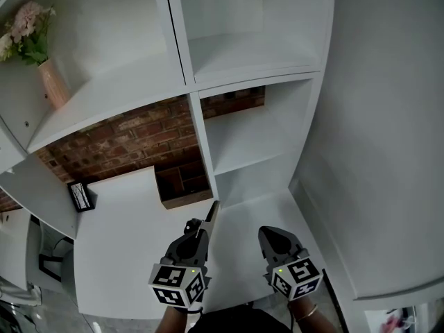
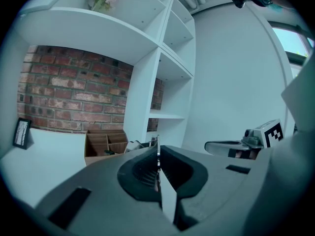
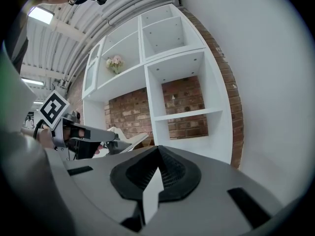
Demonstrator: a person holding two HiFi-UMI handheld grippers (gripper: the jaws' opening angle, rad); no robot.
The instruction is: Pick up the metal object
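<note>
My left gripper [image 1: 200, 232] is shut on a thin flat metal strip [image 1: 211, 214] that sticks out past its tips toward the shelf unit, above the white desk [image 1: 118, 255]. In the left gripper view the strip [image 2: 157, 149] shows edge-on, pinched between the closed dark pads. The right gripper view catches the same strip [image 3: 129, 141] from the side, pale and flat, in the left gripper [image 3: 101, 142]. My right gripper [image 1: 269, 234] hovers just to the right at about the same height; its jaws [image 3: 158, 150] are shut with nothing between them.
A wooden divided box [image 1: 184, 182] stands on the desk against the brick wall, with a small framed picture [image 1: 82, 195] at its left. White shelves [image 1: 201, 123] rise behind; a pink vase of flowers [image 1: 52, 82] sits on an upper shelf. A white wall [image 1: 388, 151] closes the right side.
</note>
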